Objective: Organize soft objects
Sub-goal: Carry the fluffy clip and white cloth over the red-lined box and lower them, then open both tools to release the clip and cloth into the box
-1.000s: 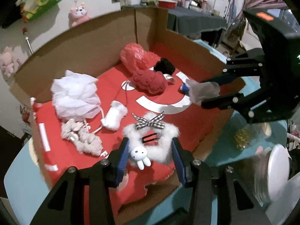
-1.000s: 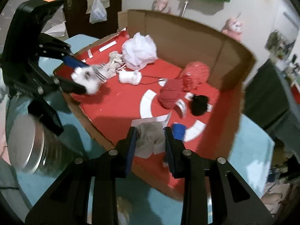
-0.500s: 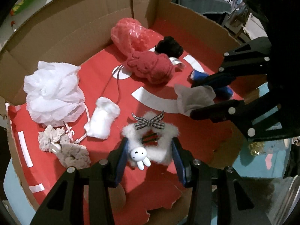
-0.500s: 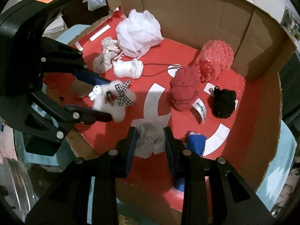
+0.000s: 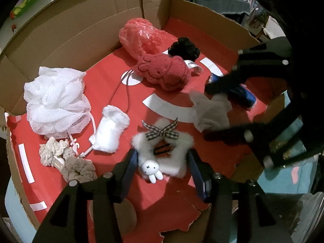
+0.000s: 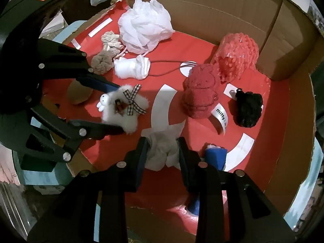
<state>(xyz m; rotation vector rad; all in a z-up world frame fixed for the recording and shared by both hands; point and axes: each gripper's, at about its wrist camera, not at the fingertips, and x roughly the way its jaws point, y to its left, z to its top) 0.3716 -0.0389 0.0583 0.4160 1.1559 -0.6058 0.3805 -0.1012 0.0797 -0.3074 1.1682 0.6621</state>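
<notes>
My left gripper is shut on a white fluffy star-shaped plush with a checked bow and a small bunny, low over the red floor of a cardboard box. It also shows in the right wrist view. My right gripper is shut on a crumpled grey-white cloth, held just above the box floor; the cloth also shows in the left wrist view.
In the box lie a white mesh bath pouf, a white sock-like piece, beige scrunchies, a dark red plush, a pink bagged bundle, a black scrunchie and a blue roll. Teal table surrounds it.
Both grippers have moved forward and down into the box with their objects still held. The cloth and the star plush are now close above the red floor.
</notes>
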